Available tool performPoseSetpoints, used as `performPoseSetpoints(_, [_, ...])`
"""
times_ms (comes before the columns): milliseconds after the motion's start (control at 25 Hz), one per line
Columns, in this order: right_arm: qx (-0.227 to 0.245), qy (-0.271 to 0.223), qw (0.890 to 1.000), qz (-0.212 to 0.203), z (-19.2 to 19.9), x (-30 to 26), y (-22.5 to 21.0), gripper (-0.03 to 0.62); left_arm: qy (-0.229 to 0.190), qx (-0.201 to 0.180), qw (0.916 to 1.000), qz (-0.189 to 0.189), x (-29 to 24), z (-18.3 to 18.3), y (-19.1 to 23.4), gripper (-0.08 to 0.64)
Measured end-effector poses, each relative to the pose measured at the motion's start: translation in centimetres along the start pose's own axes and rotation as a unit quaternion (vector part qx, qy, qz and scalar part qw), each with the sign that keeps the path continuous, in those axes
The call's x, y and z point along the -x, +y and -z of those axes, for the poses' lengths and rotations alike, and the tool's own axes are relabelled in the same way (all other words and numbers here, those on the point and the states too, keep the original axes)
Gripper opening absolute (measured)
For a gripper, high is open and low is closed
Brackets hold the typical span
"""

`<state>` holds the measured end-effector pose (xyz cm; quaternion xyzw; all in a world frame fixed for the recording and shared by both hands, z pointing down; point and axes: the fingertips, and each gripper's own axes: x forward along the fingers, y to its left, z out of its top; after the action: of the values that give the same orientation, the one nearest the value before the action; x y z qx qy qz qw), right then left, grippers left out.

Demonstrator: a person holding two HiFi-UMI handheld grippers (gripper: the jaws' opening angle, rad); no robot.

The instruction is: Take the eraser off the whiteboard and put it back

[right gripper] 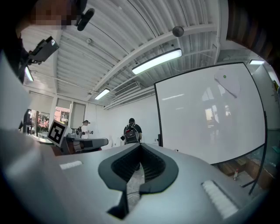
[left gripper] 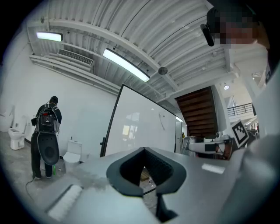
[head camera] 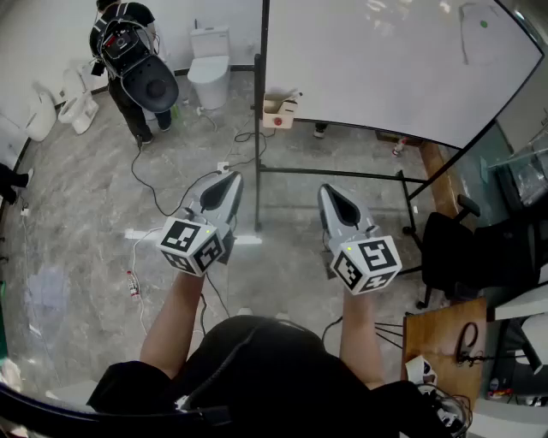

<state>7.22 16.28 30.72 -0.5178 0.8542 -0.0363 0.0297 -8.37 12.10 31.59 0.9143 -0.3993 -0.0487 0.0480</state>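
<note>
Two tools, left gripper (head camera: 229,178) and right gripper (head camera: 330,192), centre of frame, level, jaws of each closed together on nothing. One whiteboard (head camera: 385,68), upper right, top edge cut off. One eraser (head camera: 484,24): likely the faint green-dotted mark near the board's upper right corner, too small to confirm, well apart from both tools.

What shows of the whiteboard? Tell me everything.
The large white rectangular whiteboard stands upright on a thin black metal stand on the grey marbled floor. A narrow dark frame edges its glossy, mostly blank face, which reflects the ceiling lights. A small green dot sits near its upper right corner, with a faint pale mark beside it. Nothing else visibly touches it.
</note>
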Motion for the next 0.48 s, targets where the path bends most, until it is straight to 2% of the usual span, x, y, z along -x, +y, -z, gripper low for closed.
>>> performPoseSetpoints(200, [-0.002,0.001,1.0,-0.002,0.4,0.5,-0.6,0.008,-0.004,-0.006,1.0,0.002,-0.6,0.2,-0.6,0.005])
performPoseSetpoints(480, [-0.014,0.0,1.0,-0.016,0.6,1.5,-2.0,0.009,-0.006,-0.005,0.9999,-0.014,-1.1,0.5,-1.8,0.005])
